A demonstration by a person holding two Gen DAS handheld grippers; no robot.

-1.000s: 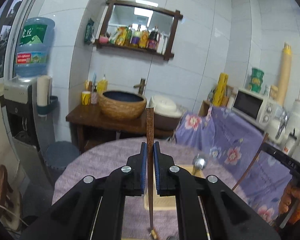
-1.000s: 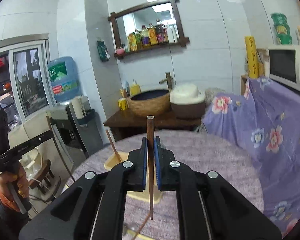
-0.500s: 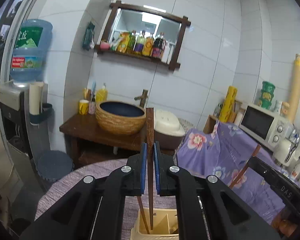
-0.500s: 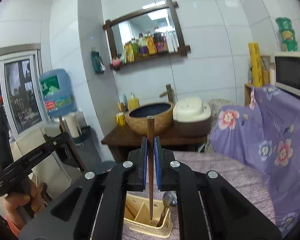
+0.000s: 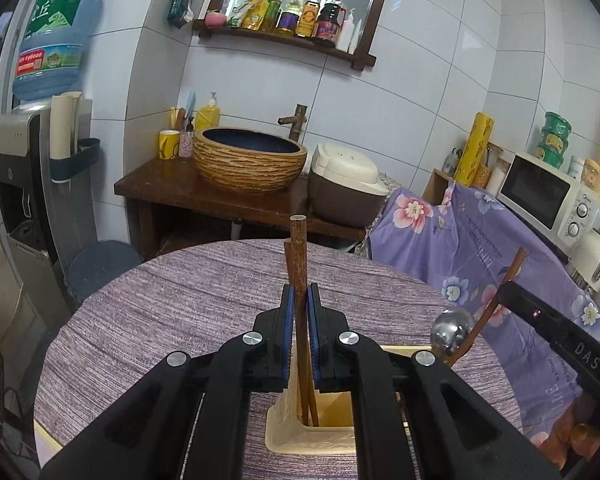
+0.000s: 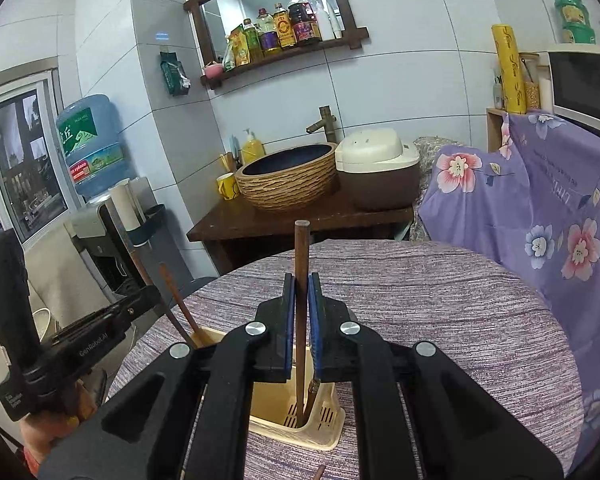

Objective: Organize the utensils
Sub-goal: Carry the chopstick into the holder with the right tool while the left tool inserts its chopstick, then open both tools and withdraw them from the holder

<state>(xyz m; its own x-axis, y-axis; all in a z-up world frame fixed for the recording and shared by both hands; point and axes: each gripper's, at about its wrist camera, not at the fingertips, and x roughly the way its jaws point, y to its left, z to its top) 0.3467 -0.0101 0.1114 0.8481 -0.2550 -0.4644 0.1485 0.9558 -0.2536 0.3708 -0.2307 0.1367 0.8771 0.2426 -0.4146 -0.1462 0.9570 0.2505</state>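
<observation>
In the left wrist view my left gripper [image 5: 299, 292] is shut on an upright brown chopstick [image 5: 298, 248]. Its lower end stands inside a cream utensil holder [image 5: 308, 436], beside a second stick. A metal spoon [image 5: 451, 329] sticks up from the holder's right side. In the right wrist view my right gripper [image 6: 301, 280] is shut on another upright brown chopstick [image 6: 302, 264], and its tip reaches down into the holder [image 6: 320, 428]. The left gripper's chopstick [image 6: 178, 302] leans into the holder's far left compartment.
The holder stands on a round table with a purple cloth [image 5: 188, 304]. Beyond it are a wooden stand with a woven basin [image 5: 250, 160] and a rice cooker [image 5: 346, 184]. A water dispenser [image 5: 24, 168] is at the left, a microwave [image 5: 548, 196] at the right.
Both grippers have come down and forward over the holder. The two held chopsticks, above the table before, now have their lower ends inside it.
</observation>
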